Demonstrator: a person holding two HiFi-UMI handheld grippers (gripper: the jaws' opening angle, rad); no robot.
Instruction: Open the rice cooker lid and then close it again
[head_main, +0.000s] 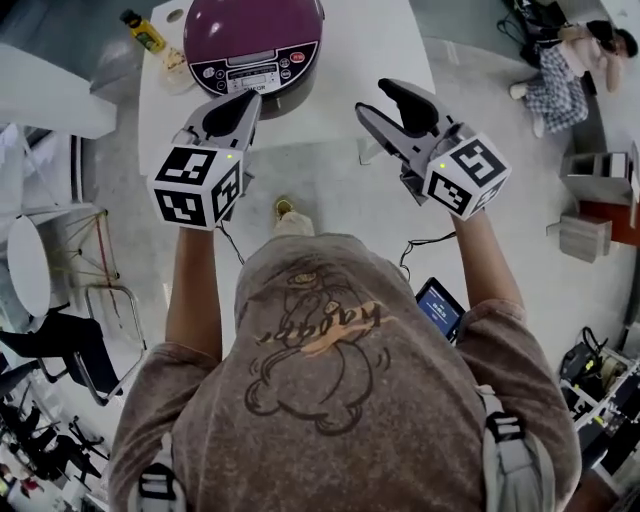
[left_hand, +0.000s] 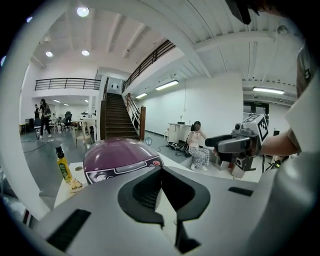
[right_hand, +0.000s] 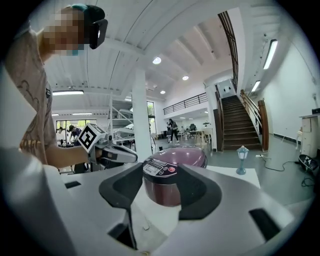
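The left tongs (head_main: 248, 100) stand only a little spread, with a narrow wedge of the white bench (head_main: 370, 45) showing between the pads and nothing pinched. They hang above the bench's near edge, just short of the rice cooker's (head_main: 252, 35) control panel and not touching it. The right tongs (head_main: 378, 102) are spread wider and empty, and the cooker shows beyond their gap. The purple cooker sits lid down, nearer the bench's left edge, beside a yellow bottle (head_main: 145, 32).
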